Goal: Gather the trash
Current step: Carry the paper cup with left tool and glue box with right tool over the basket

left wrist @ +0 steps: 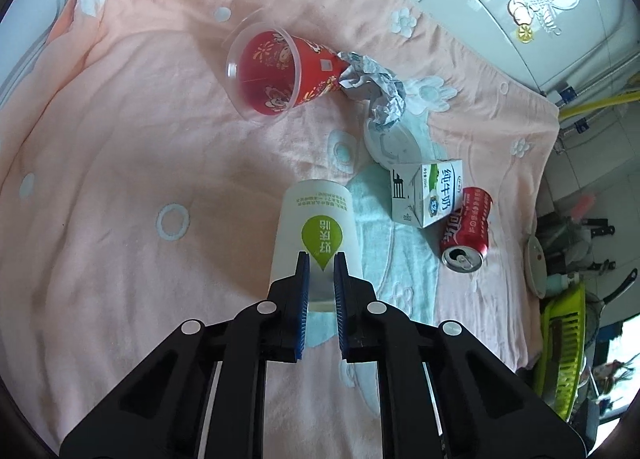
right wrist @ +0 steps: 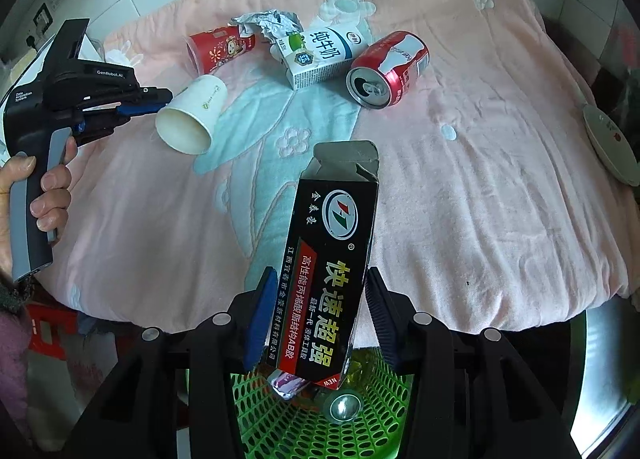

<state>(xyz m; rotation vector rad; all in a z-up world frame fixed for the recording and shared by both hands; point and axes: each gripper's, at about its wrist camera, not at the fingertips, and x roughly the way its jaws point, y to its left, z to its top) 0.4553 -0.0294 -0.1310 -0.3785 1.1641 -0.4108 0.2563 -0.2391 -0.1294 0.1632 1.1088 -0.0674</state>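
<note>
Left wrist view: the left gripper (left wrist: 321, 263), lower centre, pinches the rim wall of a white paper cup (left wrist: 316, 227) lying on a pink blanket (left wrist: 120, 179).

Right wrist view: the right gripper (right wrist: 322, 279), bottom centre, clamps a black carton (right wrist: 328, 259) above a green basket (right wrist: 280, 419). Milk carton (right wrist: 320, 55) and red can (right wrist: 388, 67) lie at upper centre.

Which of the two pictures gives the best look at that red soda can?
The right wrist view: the soda can lies on its side, open top toward the camera, label clear, touching the milk carton. The left wrist view shows the same can smaller, near the picture's edge.
</note>
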